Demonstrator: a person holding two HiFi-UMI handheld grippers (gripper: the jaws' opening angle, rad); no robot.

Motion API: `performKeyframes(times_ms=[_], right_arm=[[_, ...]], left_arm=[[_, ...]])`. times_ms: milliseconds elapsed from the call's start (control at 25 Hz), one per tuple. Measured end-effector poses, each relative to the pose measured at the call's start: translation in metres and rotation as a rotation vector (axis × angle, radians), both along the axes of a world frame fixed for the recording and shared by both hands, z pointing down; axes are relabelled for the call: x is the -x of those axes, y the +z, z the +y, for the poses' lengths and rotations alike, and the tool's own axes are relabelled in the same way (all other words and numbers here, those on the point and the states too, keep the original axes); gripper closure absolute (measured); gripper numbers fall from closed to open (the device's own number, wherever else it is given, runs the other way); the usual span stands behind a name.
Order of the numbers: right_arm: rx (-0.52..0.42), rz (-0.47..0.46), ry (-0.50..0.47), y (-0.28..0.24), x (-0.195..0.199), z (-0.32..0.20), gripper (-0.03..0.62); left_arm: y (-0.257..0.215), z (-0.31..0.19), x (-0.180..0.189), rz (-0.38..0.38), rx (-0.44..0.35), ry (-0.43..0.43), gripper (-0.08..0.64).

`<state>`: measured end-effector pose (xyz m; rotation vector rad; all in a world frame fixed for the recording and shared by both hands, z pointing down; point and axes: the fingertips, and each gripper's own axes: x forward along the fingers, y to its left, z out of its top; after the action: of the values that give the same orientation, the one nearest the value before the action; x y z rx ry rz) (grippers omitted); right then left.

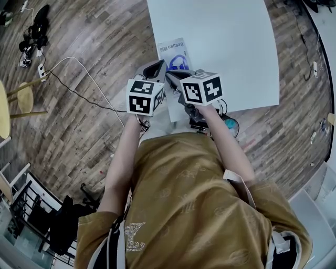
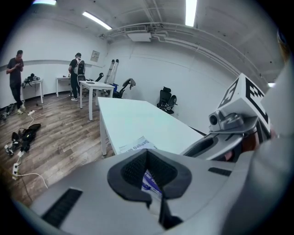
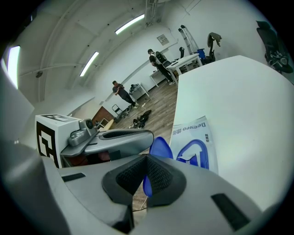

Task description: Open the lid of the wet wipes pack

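Head view: steeply down on a white desk (image 1: 220,42) over a wooden floor (image 1: 89,47). At the desk's near left corner, flat and print side up: the wet wipes pack (image 1: 173,51). On the near side of it, close together above the desk edge: two marker cubes, left cube (image 1: 144,97) and right cube (image 1: 202,88), each at the end of a forearm, above a mustard shirt (image 1: 194,199).

Left gripper (image 2: 147,156), own view: jaws pressed together on the near end of the pack, with a strip of white-and-blue wrapper showing between the black pads (image 2: 131,172). Beyond the jaws, on the desk: the rest of the pack. At the right of that view, just beside: the body and cube of the other gripper.

Right gripper (image 3: 147,158), own view: jaws closed on the blue lid (image 3: 160,146), pinching it. Lid raised clear of the pack's face, rounded in outline. Behind it, on the wrapper: a blue oval ring (image 3: 197,143) below a line of print.

Elsewhere: a white cable (image 1: 79,79) across the floor at left; a yellow stool (image 1: 23,97) at the left edge of the head view; a standing person (image 2: 15,75) and a second person (image 2: 76,71) at the back of the room, the latter beside a further desk (image 2: 94,85); strip lights (image 2: 190,11) on the ceiling.
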<state>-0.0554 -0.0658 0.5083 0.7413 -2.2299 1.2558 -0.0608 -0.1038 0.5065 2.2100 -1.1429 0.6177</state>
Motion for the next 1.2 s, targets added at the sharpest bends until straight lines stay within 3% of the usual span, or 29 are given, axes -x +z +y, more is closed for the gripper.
performKeyframes(times_ms=[360,560,880,1200], right_arm=[[-0.074,-0.027,0.029,-0.013,-0.006,-0.009,0.584],[-0.207,0.014,0.118,-0.020,-0.030,-0.026,0.584],[-0.288,0.107,0.162,-0.015,-0.055,-0.035,0.584],[-0.324,0.118,0.187,-0.018,-0.063,-0.039,0.584]], left_arm=[[0.003,-0.003,0.002,-0.019,0.009,0.022,0.555],[0.006,-0.002,0.011,-0.020,0.010,-0.015,0.555],[0.017,-0.002,0.029,-0.049,0.016,-0.076,0.555],[0.040,0.002,0.056,-0.079,0.071,-0.147,0.555]])
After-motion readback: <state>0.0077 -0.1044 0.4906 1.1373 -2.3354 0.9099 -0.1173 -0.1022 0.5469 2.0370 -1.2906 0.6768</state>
